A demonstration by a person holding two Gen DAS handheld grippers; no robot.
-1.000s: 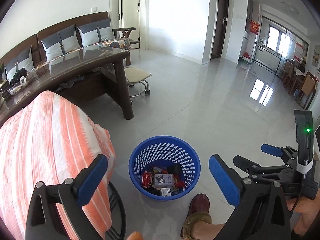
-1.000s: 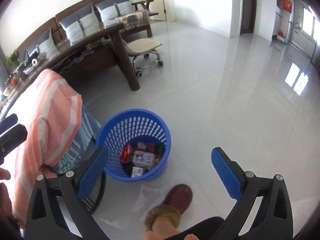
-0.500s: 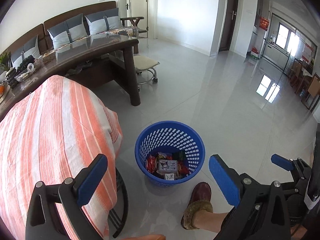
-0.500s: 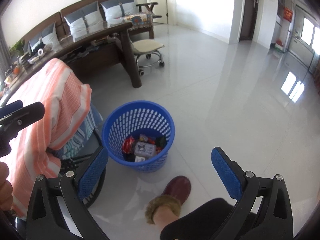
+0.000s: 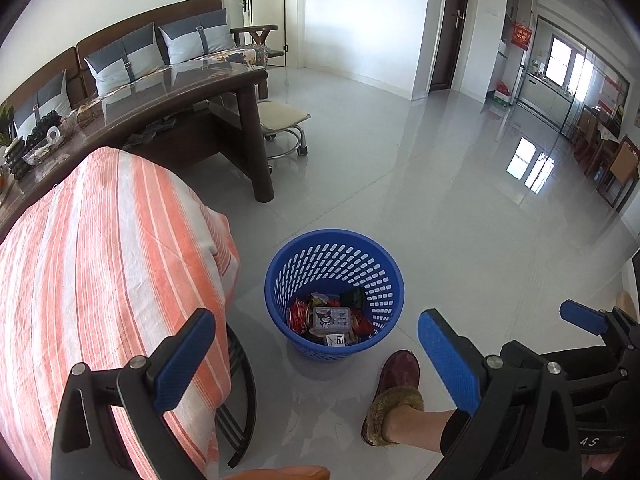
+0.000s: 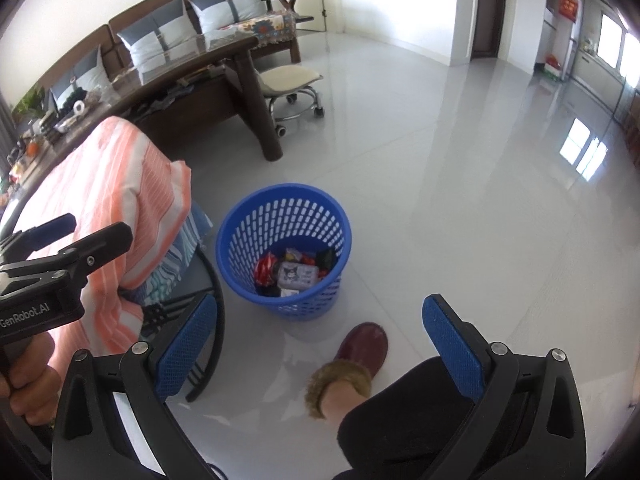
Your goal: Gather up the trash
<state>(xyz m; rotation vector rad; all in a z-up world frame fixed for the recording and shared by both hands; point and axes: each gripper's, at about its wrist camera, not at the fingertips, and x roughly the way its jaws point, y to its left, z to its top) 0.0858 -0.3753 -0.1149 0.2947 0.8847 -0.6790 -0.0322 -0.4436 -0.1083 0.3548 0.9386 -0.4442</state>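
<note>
A blue perforated waste basket [image 5: 334, 256] [image 6: 284, 216] stands on the pale tiled floor, holding snack wrappers [image 5: 298, 316] [image 6: 266, 267] and a small grey box with a cartoon figure [image 5: 331, 317] [image 6: 298, 275]. My left gripper [image 5: 316, 364] hangs open and empty above and in front of it. My right gripper [image 6: 318, 354] is likewise open and empty, held well above the floor. In the left wrist view the right gripper [image 5: 580, 320] shows at the lower right. In the right wrist view the left gripper [image 6: 76, 236] shows at the left.
A chair draped in an orange-striped cloth [image 5: 100, 260] [image 6: 120, 184] stands left of the basket. Behind it are a dark wooden table [image 5: 180, 92], a wheeled stool [image 5: 280, 120] and a sofa. A person's foot in a dark red slipper [image 5: 394, 384] [image 6: 360, 354] rests just before the basket.
Both grippers have risen and drawn back from the basket, which now looks smaller and further away. Both stay open and empty.
</note>
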